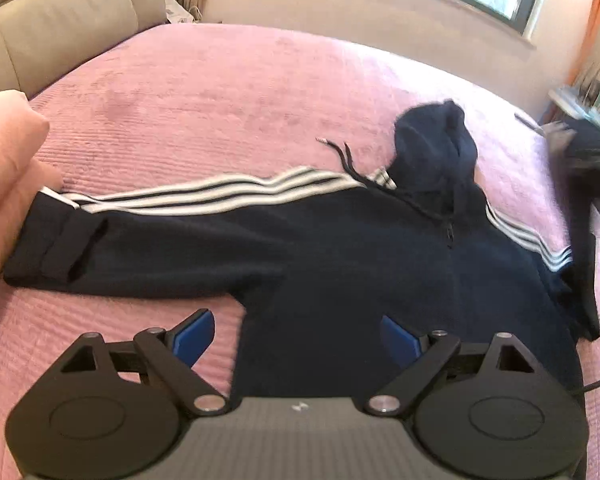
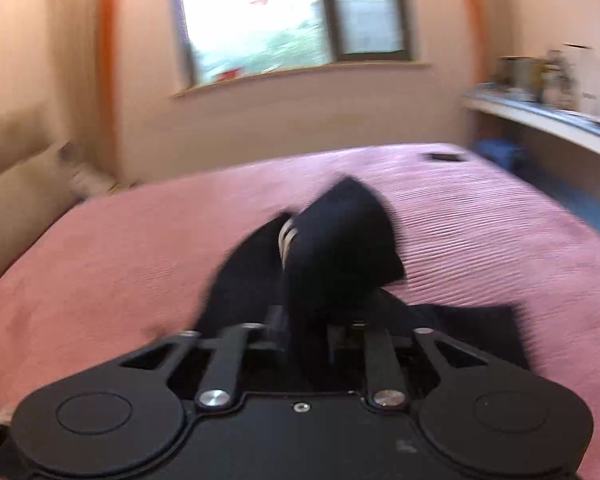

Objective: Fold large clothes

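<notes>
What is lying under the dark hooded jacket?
Under the jacket lies the pink bedspread, visible all around it. The part directly beneath the cloth is covered and cannot be seen.

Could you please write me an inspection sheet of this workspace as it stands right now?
Surface: bed with a pink ribbed bedspread.
Job's things: navy hooded jacket with white sleeve stripes lies spread out, one sleeve stretched flat, hood bunched up.
Clutter: small dark flat object near the far bed edge; pink pillow beside the sleeve cuff.
Grippers: left gripper open above the jacket's body, nothing between its blue pads; right gripper has jacket fabric bunched between its fingers; grip unclear through blur.
Cables: a dark cable at the bed's edge.
Surroundings: window, beige headboard, cluttered shelf.
</notes>
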Demonstrator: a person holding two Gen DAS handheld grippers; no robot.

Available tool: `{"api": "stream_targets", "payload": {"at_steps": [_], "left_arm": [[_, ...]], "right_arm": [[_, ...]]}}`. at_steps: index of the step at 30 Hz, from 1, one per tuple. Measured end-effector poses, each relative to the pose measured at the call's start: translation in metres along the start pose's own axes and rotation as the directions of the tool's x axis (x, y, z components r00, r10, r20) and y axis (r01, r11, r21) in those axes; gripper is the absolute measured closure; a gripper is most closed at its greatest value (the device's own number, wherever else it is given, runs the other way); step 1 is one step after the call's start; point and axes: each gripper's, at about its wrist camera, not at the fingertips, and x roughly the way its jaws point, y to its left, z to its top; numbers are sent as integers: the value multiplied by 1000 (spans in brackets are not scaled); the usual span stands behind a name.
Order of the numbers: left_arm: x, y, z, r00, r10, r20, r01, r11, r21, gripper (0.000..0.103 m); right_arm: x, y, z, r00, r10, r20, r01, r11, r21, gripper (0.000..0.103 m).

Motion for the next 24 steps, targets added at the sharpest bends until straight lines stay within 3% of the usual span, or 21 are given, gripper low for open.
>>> {"api": "stream_targets", "payload": {"at_steps": [1,3,5,7,9,14,19,22,23,24], "left_arm": [[2,8,3,1000,-12,6,12,1000,-7,12],[10,22,8,1000,-19,-1,19,1000,-17,12],[22,31,13,999,-36,-4,36,999,-19,12],[38,33,18,997,-71,-8,71,997,-2,12],[59,28,26,992,-127,-16,127,992,8,12],[127,-20,56,949,-313,-42,313,950,-7,15],[198,-64,77,921,-375,-108,368,926,-83,17],[232,-80,77,915,-360,-184,349,933,-89,23],[233,-85,77,925,-341,-166,335,940,-64,27],[231,-91,78,935,-327,-136,326,945,-34,61]], "right_arm": [[10,25,-8,997,53,-47,-55,997,-46,26],[19,68,-35,980,149,-130,-167,977,-135,27],[17,94,-57,965,162,-206,-205,957,-207,27],[6,92,-76,960,151,-235,-207,949,-236,27],[-3,78,-90,957,112,-267,-177,956,-232,27],[-8,18,-106,938,-32,-345,-34,982,-185,29],[-11,-25,-125,927,-104,-361,53,987,-149,29],[-7,-36,-122,928,-102,-360,66,992,-110,29],[-5,-37,-119,928,-103,-358,70,992,-105,29],[-3,-38,-117,930,-103,-354,72,992,-100,29]]}}
